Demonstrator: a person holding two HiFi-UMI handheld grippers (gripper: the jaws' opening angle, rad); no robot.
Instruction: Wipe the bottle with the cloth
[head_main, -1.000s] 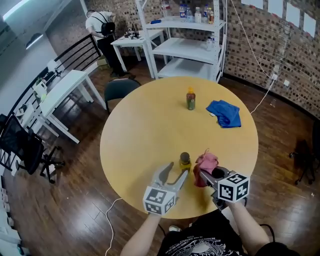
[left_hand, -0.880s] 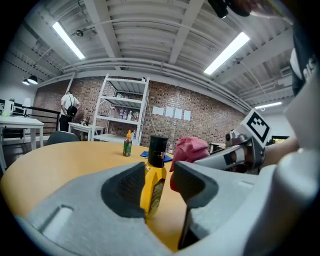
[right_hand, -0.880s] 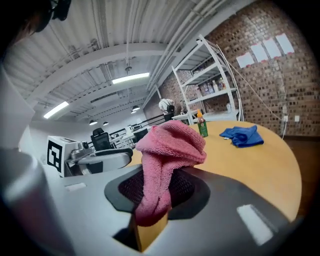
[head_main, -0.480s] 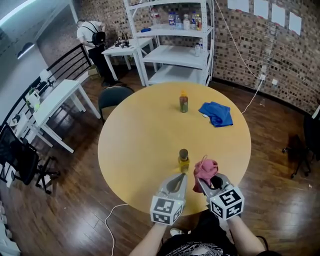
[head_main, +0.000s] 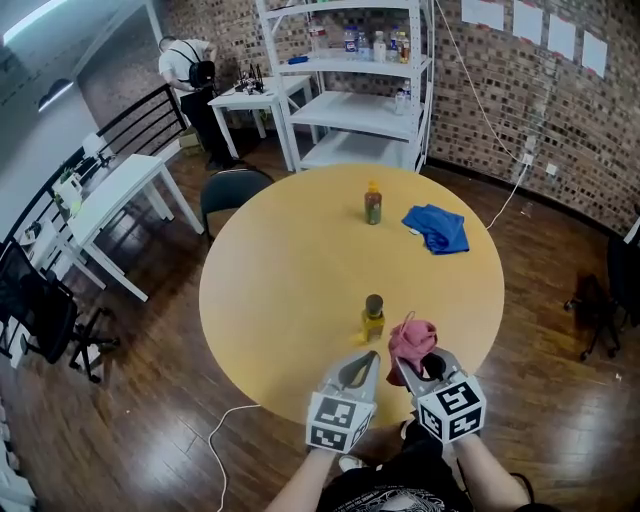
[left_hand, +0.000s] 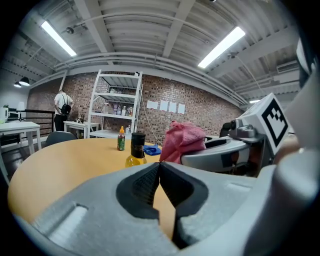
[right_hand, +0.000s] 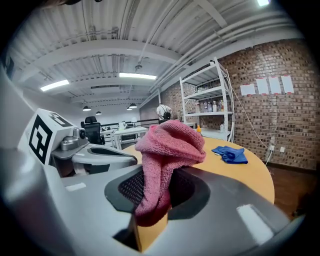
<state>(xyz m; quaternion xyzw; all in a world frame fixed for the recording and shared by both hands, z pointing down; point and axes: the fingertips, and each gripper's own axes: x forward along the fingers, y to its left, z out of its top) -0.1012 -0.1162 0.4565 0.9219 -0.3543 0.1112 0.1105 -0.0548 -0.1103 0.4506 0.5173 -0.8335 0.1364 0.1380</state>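
Note:
A small bottle (head_main: 372, 318) of yellow liquid with a dark cap stands upright near the round table's (head_main: 290, 280) near edge; the left gripper view shows the bottle (left_hand: 136, 150) ahead of the jaws. My left gripper (head_main: 361, 364) (left_hand: 160, 168) is shut with nothing between its jaws, just short of the bottle and not touching it. My right gripper (head_main: 412, 368) (right_hand: 152, 192) is shut on a pink cloth (head_main: 411, 338) (right_hand: 167, 150), which bunches up above the jaws, to the right of the bottle.
A second bottle (head_main: 373, 203) with an orange cap and a blue cloth (head_main: 437, 227) lie at the table's far side. A dark chair (head_main: 232, 185) stands at the far left edge. Behind are a white shelf unit (head_main: 360, 90), white desks and a person (head_main: 190, 60).
The left jaws, open beside the bottle a second ago, have shut on nothing. Both grippers have drawn back toward the table's near edge, the pink cloth still held.

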